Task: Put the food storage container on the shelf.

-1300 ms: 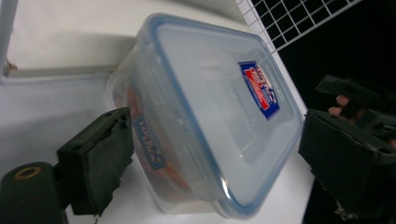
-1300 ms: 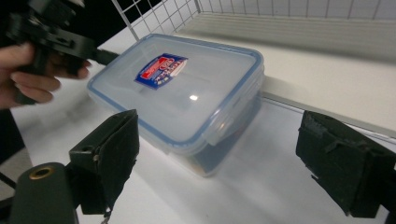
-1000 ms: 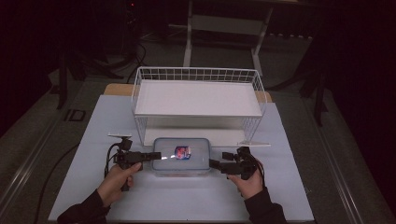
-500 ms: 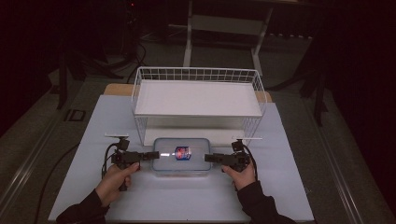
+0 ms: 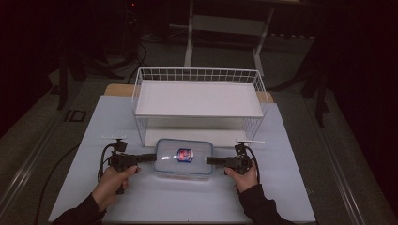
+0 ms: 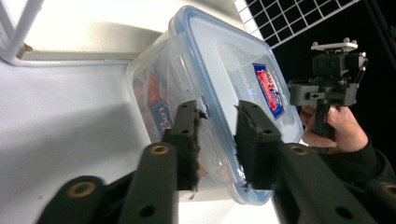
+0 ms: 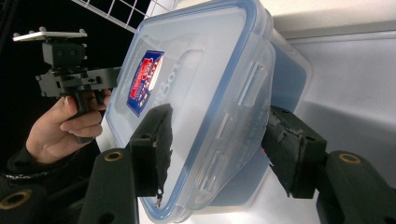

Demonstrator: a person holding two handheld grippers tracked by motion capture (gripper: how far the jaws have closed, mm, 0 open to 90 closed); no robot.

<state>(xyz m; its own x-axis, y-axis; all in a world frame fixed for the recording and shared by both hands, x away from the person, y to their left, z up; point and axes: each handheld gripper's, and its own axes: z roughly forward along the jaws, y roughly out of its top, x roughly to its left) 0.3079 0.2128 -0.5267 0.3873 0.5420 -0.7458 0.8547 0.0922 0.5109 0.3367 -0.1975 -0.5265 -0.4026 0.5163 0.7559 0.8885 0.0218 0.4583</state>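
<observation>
Before the wire rack (image 5: 199, 96) lies a lidded box (image 5: 184, 158) on the white table (image 5: 281, 187); left gripper (image 6: 217, 126) has just clamped the clip on its left end; right gripper (image 7: 217, 140), jaws just closing, straddles its right end, contact unclear; dark room and a grey stand (image 5: 225, 23) lie beyond the rack.
</observation>
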